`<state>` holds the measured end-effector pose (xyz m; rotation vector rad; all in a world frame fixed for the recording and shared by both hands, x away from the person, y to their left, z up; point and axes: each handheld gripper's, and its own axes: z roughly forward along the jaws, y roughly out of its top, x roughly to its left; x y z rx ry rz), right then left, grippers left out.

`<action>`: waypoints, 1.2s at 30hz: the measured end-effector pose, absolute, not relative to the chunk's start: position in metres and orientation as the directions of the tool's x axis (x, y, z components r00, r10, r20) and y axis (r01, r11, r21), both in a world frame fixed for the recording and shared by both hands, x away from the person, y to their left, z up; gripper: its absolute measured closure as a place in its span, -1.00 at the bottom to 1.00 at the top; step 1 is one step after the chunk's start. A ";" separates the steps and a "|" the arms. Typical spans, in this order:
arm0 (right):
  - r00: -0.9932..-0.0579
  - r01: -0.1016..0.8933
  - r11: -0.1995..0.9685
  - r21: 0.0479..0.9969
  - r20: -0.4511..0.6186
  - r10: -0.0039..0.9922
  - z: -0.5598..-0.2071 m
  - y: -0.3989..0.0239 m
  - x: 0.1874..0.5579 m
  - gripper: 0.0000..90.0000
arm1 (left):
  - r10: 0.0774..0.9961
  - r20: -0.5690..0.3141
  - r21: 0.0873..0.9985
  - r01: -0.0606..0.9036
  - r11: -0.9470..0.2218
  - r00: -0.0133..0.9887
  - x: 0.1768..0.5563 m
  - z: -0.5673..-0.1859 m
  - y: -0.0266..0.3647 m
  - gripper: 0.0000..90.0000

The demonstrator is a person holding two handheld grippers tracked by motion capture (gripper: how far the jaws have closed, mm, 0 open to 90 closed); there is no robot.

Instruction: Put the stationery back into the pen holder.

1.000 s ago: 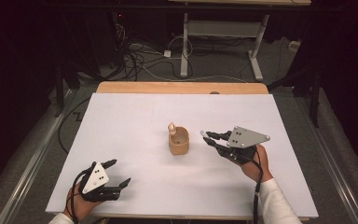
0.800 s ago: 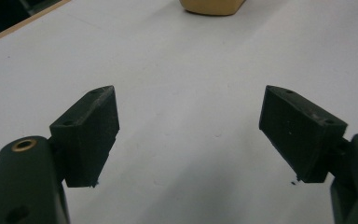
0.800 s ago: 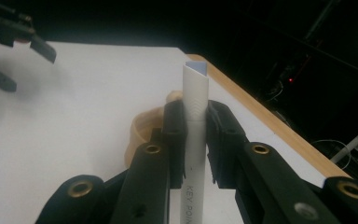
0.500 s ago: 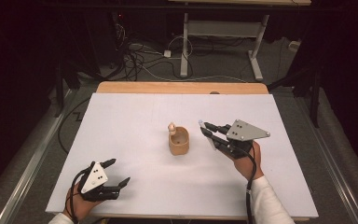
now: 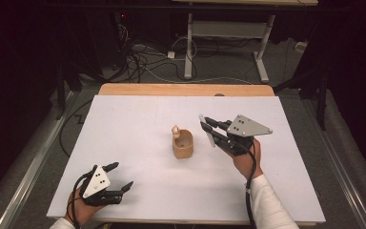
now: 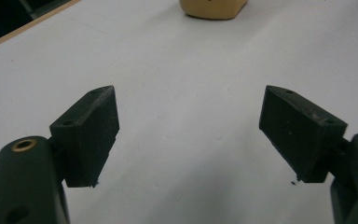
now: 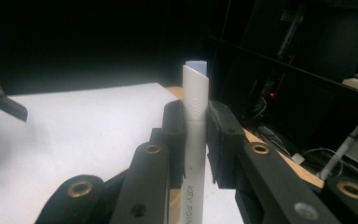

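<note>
The right gripper (image 5: 208, 130) clamps a white pen (image 7: 195, 135), its lower end hidden; the cup (image 5: 183, 145) at nine o'clock holds something small, perhaps a figurine. The left gripper (image 5: 122, 176) gapes wide.

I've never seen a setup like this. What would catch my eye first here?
Probably the slim white plastic pen, clamped between the fingers of the right gripper, raised just right of the small tan wooden cup at the middle of the white table. A little peg-like piece sticks up at the cup's rim. At the near left edge, the left gripper rests with fingers spread wide, holding nothing.
</note>
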<state>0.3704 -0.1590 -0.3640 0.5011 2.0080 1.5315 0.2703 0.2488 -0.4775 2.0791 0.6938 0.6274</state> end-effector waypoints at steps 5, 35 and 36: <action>-0.772 -0.043 0.274 0.961 -0.206 0.601 -0.359 -0.152 0.374 0.74 | 0.667 0.182 0.831 0.250 -0.497 0.722 0.271 -0.478 0.248 -0.57; -0.802 -0.031 0.176 0.984 -0.130 0.584 -0.358 -0.107 0.392 0.74 | 0.664 0.198 0.829 0.239 -0.506 0.721 0.270 -0.477 0.250 -0.57; -0.801 -0.031 0.176 0.984 -0.129 0.584 -0.360 -0.105 0.392 0.74 | 0.665 0.199 0.829 0.237 -0.506 0.720 0.270 -0.477 0.250 -0.57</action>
